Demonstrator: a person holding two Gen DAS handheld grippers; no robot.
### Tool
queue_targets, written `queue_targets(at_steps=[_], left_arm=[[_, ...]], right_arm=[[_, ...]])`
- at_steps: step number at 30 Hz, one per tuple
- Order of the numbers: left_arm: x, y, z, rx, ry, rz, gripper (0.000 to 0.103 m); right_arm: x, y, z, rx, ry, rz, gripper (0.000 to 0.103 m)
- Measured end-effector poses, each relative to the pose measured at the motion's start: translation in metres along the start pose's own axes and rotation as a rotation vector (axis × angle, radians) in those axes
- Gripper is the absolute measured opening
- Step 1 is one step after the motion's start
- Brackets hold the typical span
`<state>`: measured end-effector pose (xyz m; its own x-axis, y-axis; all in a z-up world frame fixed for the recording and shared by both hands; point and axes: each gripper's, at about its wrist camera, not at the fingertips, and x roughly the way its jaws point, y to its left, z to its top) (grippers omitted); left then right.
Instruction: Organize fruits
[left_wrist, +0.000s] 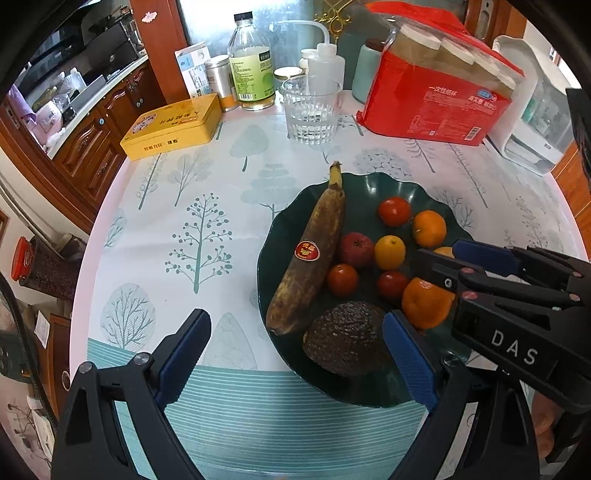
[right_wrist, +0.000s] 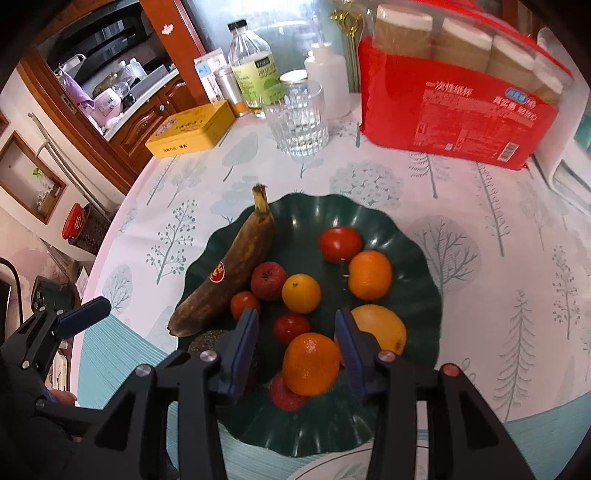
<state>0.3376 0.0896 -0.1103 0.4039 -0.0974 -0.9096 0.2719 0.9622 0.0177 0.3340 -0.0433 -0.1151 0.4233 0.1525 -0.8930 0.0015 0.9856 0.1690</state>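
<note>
Our right gripper (right_wrist: 297, 354) brackets the mandarin (right_wrist: 311, 363) on the green plate (right_wrist: 413, 295) without gripping, our left gripper (left_wrist: 295, 354) gapes empty; closing off-centre could roll it into the cherry tomato (right_wrist: 291, 327) beyond the jaws.

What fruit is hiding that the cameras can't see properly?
- Red fruit, right wrist view: mostly covered by the round orange mandarin between the right hand-held gripper's fingers; kind unclear.
- Dark bumpy avocado, right wrist view: largely behind that gripper's left finger.
- Large yellow-orange fruit, left wrist view: only a sliver shows behind the right hand-held gripper.
- Banana sticker: print too small.
</note>
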Motion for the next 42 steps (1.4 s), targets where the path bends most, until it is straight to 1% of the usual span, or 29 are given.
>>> queue_targets(at_steps=[7, 13, 20, 25, 29, 33, 37, 39, 42], left_arm=[[-0.022, -0.008, -0.011, 0.013, -0.021, -0.009, 0.094], [-0.041, -0.015, -0.028, 0.02, -0.034, -0.023, 0.094], [-0.066, -0.031, -0.06, 0.036, -0.052, -0.033, 0.094], [-0.094, -0.051, -0.086, 0.045, -0.064, -0.055, 0.094], [-0.12, -0.067, -0.104, 0.041, -0.094, -0.061, 0.094], [-0.146, -0.086, -0.124, 0.024, -0.106, -0.072, 0.094], [-0.172, -0.106, -0.145, 0.005, -0.129, -0.075, 0.094], [-0.181, -0.112, -0.152, -0.004, -0.137, -0.068, 0.094], [-0.191, -0.123, -0.164, -0.027, -0.134, -0.071, 0.094]], right_arm=[[-0.027, 0.001, -0.012, -0.017, -0.054, -0.043, 0.044], [-0.048, -0.008, -0.035, 0.023, -0.078, -0.05, 0.044], [-0.079, -0.021, -0.084, 0.055, -0.088, -0.072, 0.044], [-0.107, -0.031, -0.126, 0.064, -0.086, -0.103, 0.044], [-0.138, -0.041, -0.159, 0.077, -0.087, -0.104, 0.044], [-0.177, -0.043, -0.19, 0.076, -0.102, -0.094, 0.044], [-0.209, -0.046, -0.212, 0.078, -0.124, -0.118, 0.044], [-0.222, -0.049, -0.22, 0.09, -0.133, -0.113, 0.044], [-0.237, -0.057, -0.227, 0.109, -0.146, -0.119, 0.044]])
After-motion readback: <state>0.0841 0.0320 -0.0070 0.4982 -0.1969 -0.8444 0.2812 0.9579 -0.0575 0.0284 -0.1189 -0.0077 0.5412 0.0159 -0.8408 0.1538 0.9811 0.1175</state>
